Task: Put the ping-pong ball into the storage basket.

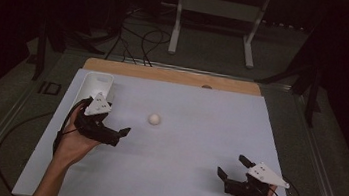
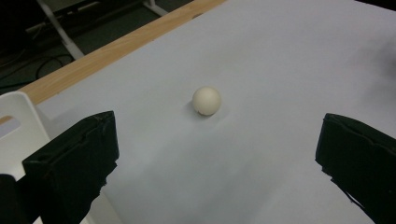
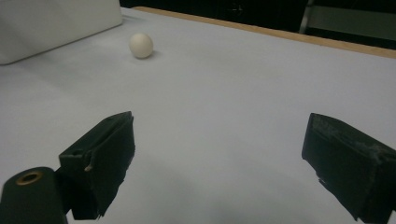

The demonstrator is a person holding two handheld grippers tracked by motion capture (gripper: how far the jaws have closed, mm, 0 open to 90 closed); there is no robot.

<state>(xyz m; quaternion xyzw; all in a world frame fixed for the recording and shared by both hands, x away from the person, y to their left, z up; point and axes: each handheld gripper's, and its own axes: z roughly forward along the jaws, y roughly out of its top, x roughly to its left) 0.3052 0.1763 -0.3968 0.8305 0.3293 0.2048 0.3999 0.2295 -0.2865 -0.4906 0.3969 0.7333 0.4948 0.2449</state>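
Note:
A small white ball rests on the white table sheet, left of centre. My left gripper hovers just left of it, open, with nothing between its jaws. In the left gripper view the ball lies a short way ahead of the wide-apart jaws of that gripper. My right gripper is open and empty near the front right of the sheet, far from the ball. In the right gripper view, beyond that gripper, the ball sits small at the upper left.
A white rectangular tray stands at the sheet's back left, just behind my left hand; its wall also appears in the right gripper view. A wooden table edge runs along the back. Beyond it stand a metal frame and floor cables.

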